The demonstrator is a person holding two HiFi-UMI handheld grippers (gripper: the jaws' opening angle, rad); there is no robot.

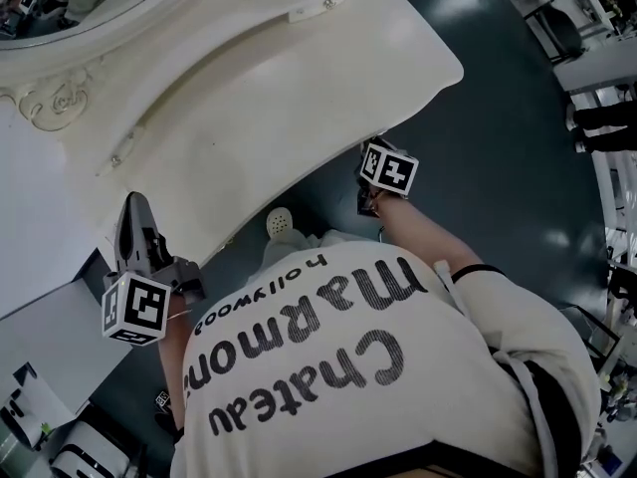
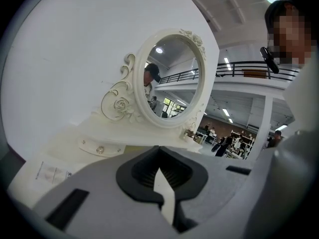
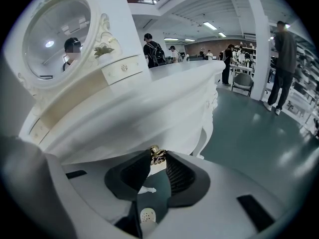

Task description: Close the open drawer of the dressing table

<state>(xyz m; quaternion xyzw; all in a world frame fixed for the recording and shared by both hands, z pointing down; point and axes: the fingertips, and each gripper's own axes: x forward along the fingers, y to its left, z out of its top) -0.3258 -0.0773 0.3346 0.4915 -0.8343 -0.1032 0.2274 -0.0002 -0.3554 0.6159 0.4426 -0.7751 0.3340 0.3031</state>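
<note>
Although the head view shows little of the right hand-held gripper (image 3: 158, 153) beyond its marker cube (image 1: 388, 167), right of centre at the front edge of the white worktop (image 1: 299, 98), the right gripper view supplies the detail. Its jaws stand part-way apart, tips set against either side of a small gold drawer knob (image 3: 157, 156). The knob sits on the curved drawer front (image 3: 127, 131) of the dressing table (image 3: 149, 93), at lower centre beneath the worktop's overhang. The head view hides that front, and neither view settles whether the drawer is fully home.

The left hand-held gripper (image 1: 134, 212) lies at lower left in the head view, beside the table's left corner. Its own view shows the jaws together and empty, facing the oval mirror (image 2: 169, 78).
</note>
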